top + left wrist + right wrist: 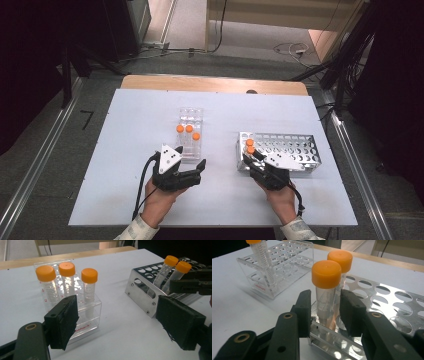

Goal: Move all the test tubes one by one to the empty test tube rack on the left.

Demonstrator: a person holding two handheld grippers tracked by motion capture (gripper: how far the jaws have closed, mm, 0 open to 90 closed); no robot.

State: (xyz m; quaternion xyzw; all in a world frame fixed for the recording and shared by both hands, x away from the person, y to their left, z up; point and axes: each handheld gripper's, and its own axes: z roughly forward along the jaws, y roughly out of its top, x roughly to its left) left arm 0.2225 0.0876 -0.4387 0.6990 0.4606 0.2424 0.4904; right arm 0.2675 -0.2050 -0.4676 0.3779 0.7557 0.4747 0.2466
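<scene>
Right gripper (324, 312) has its jaws spread around the nearer orange-capped centrifuge tube (326, 290), standing in the metal rack's (387, 300) corner hole. Light, slick, rigid plastic, I'd judge: pinch just below the cap. Left gripper (117, 322) hangs wide open beside the rack.

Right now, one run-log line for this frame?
right gripper: open, jaws around orange-capped tube in metal rack | left gripper: open, near clear rack

Five orange-capped tubes (189, 129) (two racks (280, 150))
</scene>
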